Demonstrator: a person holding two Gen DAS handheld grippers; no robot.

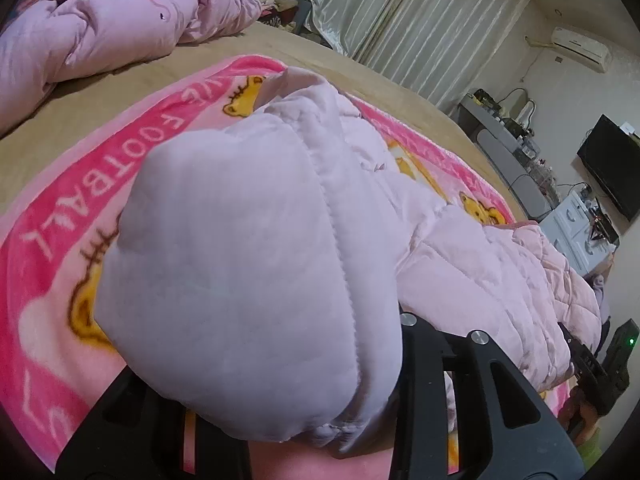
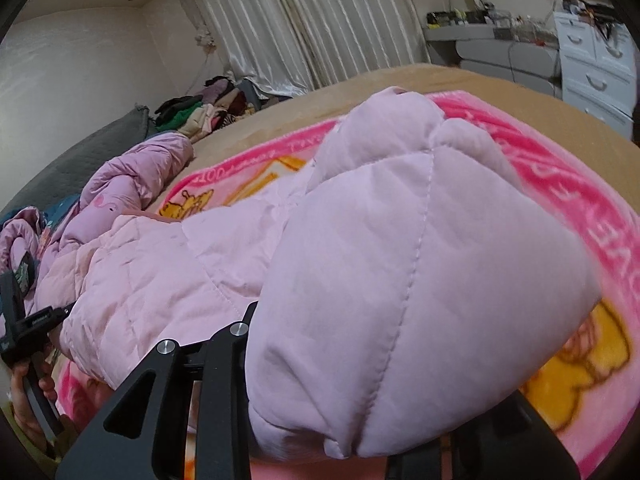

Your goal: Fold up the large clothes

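A pale pink quilted jacket lies across a pink cartoon blanket on the bed. In the left wrist view my left gripper is shut on a puffed fold of the jacket, which bulges up over the black fingers and hides their tips. In the right wrist view my right gripper is likewise shut on another puffed part of the jacket, its fingertips covered by cloth. The rest of the jacket stretches between the two grippers. Each gripper shows at the edge of the other's view, with a hand on the left one.
A tan sheet covers the bed. A crumpled pink duvet lies at its far side, with a pile of clothes beyond it. Curtains, grey shelves, white drawers and a dark screen stand around the room.
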